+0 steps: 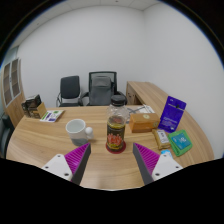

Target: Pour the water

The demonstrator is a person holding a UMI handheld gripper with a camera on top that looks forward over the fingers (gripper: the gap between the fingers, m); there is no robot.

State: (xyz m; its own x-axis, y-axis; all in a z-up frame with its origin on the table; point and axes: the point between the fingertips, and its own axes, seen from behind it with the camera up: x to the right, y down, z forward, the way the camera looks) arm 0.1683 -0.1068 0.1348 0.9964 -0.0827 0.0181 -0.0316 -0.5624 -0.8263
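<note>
My gripper (111,163) is wide open, the bottle (116,131) just ahead; close off-centre and I could tip it toward the cup (77,130).

Gripper-mounted view looks forward over the table (40,135) toward chairs (88,90).

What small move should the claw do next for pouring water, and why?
Probably ease the claw straight forward. Its fingers are open, and the bottle stands upright on the table just ahead of them, not yet between them. The white mug waits beside the bottle, so the grasp seems to come first.
</note>
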